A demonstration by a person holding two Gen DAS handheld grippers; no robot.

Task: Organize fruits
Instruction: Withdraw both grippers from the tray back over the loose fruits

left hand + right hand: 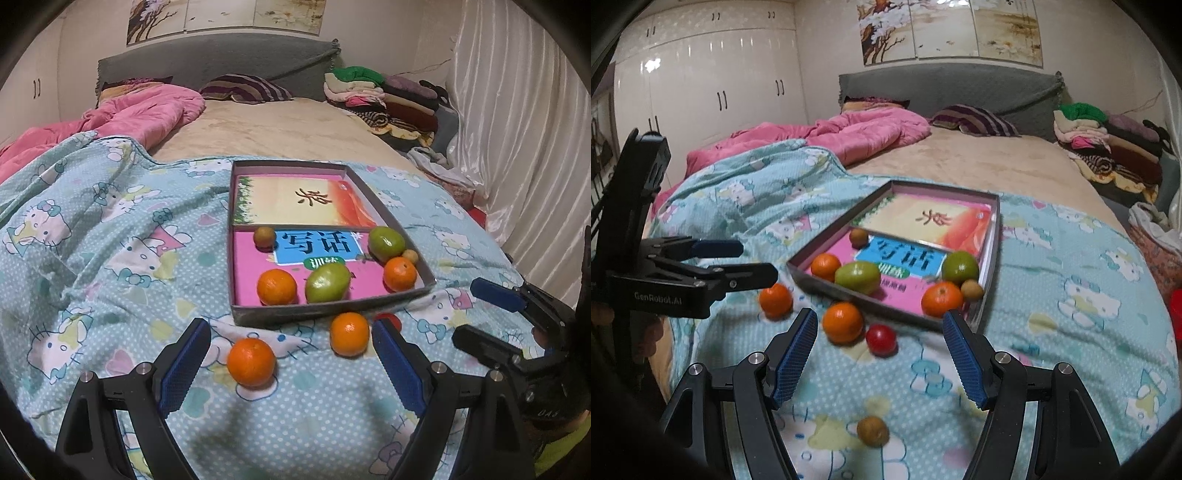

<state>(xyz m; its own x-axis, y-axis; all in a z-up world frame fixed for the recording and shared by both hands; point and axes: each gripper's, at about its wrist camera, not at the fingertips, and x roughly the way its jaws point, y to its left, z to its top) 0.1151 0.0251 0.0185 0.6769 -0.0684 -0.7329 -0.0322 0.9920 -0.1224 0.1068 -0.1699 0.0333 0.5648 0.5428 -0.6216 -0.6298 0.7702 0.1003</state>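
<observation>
While both devices hover above the bed, the left hand-held gripper (291, 345) stands with its blue-padded jaws spread wide, holding nothing; an orange (251, 362) lies on the blue cartoon-print quilt (92, 236) between its fingers, touching neither. A second loose orange (349, 333) rests just inside the right finger, beside the front wall of the grey tray (391, 218), and a small red fruit (389, 319) is partly hidden behind that finger.

Within the tray, over two printed books, lie two oranges (276, 286) (399, 273), two green fruits (328, 282) (386, 243), and two small brown fruits (264, 236) (410, 255); all six occupy the near half.

From the right wrist view, the right hand-held gripper (880, 328) is likewise spread apart and empty. Between its fingertips lie the loose orange (843, 322) and the red fruit (881, 339), close together, just before the tray's near corner. Another brown fruit (873, 431) rests on the quilt nearer the camera, between the gripper's arms. The other loose orange (776, 300) lies to the left, just below the left device's fingers (753, 277).

Background: pink comforter (147, 110), striped pillow (243, 88), folded clothes (384, 96), white wardrobe (709, 77).
</observation>
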